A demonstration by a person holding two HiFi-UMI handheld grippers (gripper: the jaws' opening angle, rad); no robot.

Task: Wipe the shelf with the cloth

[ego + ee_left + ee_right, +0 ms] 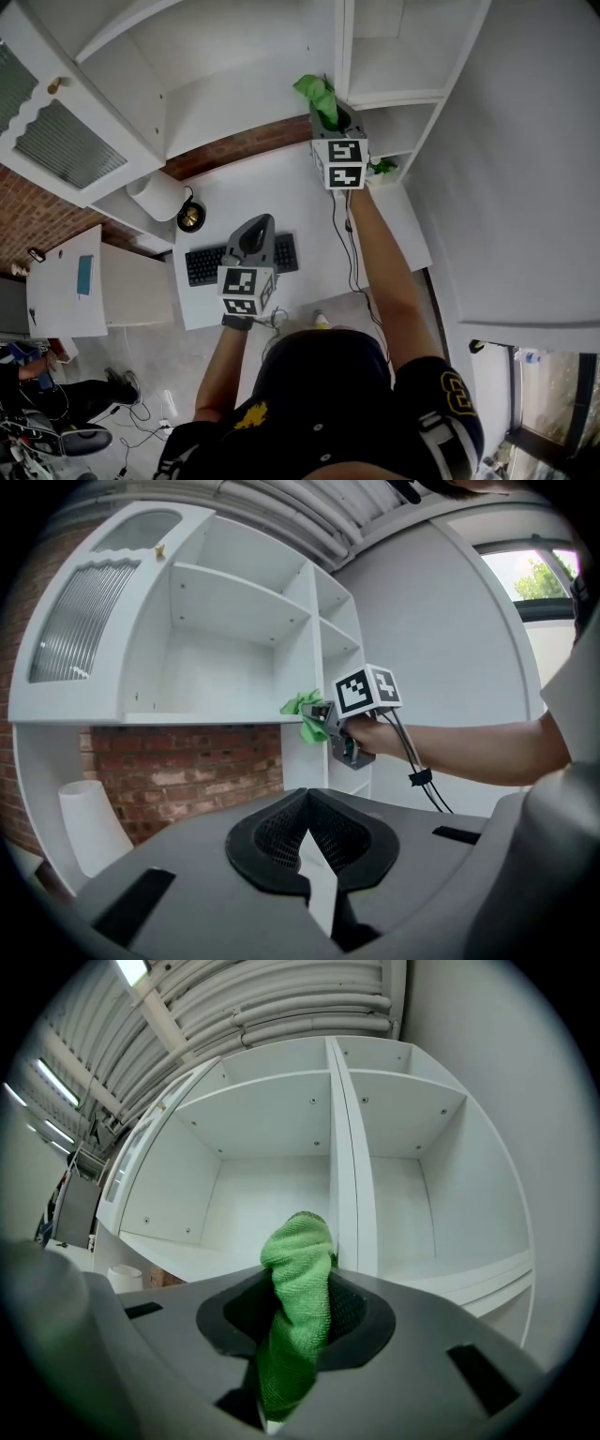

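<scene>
Your right gripper [330,112] pinches the green cloth [298,1297] between its jaws. The cloth's bunched end sticks out just in front of the upright divider [349,1166] of the white shelf [220,1260], level with the lowest board beside that divider. Your left gripper [307,834] has its jaws pressed together on nothing, well back from the divider and lower.
</scene>
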